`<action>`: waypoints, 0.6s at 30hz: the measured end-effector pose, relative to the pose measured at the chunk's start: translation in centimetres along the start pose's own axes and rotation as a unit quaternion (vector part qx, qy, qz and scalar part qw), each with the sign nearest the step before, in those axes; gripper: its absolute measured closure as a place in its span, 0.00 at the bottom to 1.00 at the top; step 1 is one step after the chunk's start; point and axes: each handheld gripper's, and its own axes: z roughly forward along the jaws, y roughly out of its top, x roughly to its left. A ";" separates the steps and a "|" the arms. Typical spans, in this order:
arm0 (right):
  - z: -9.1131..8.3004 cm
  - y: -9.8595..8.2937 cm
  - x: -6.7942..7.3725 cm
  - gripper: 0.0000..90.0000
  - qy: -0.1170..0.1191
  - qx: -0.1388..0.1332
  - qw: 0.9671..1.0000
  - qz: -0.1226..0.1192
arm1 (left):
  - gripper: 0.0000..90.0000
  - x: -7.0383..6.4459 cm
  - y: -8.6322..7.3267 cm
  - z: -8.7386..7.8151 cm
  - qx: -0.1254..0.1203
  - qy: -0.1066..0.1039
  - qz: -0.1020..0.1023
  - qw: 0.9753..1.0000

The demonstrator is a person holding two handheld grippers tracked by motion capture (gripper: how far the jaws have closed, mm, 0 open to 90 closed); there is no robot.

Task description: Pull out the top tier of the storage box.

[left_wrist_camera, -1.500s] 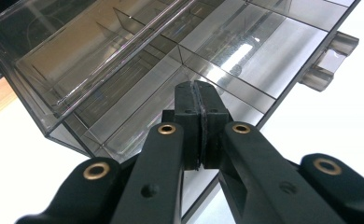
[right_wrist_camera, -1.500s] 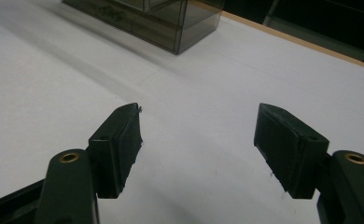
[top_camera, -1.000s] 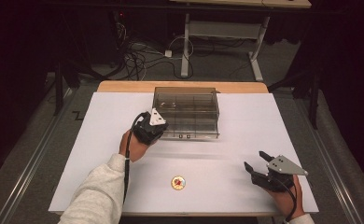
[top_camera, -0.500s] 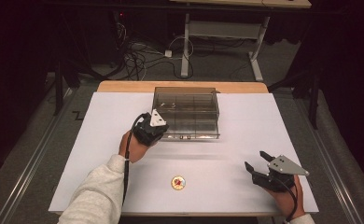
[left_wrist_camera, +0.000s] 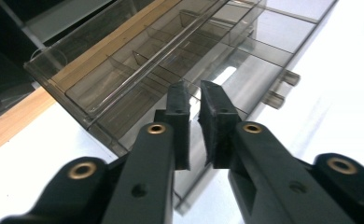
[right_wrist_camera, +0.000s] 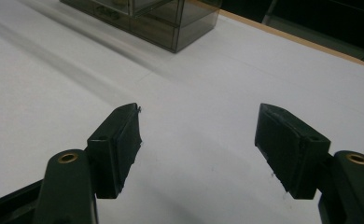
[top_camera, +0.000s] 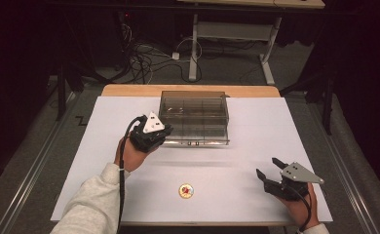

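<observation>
Starting at the left of the high view, our left gripper (top_camera: 155,138) sits at the left front corner of the clear drawer organizer (top_camera: 195,117), just left of centre in the frame. In the left gripper view its black jaws stand almost together, with only a thin gap between them, pressed close against the smoky plastic front; we cannot tell whether they pinch the drawer's edge or merely rest against it. The lower drawer (top_camera: 198,134) appears pulled out toward us, so we judge the step in hand to be working this drawer open or steadying the box. The next move calls for a straight, level pull or push, since the thin walls could skid on the smooth white table cover (top_camera: 71,165).

Further right, at lower centre, a small round token (top_camera: 186,190), flat with a red and yellow face, lies alone on the cover, well apart from both tools. It likely goes into a compartment.

At the lower right, our right gripper (top_camera: 268,168) waits with jaws spread wide and empty, its matte pads (right_wrist_camera: 119,140) above bare white surface.
</observation>
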 end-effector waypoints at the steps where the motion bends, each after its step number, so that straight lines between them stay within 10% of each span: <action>1: 0.0 0.0 0.0 0.35 0.000 0.000 1.000 -0.001 | 0.85 0.0 0.0 0.0 0.000 0.000 0.000 1.000; 18: 0.0 0.0 0.2 0.35 -0.001 0.002 1.000 -0.002 | 0.25 -3.2 -3.4 -3.5 -0.029 -0.026 0.024 0.999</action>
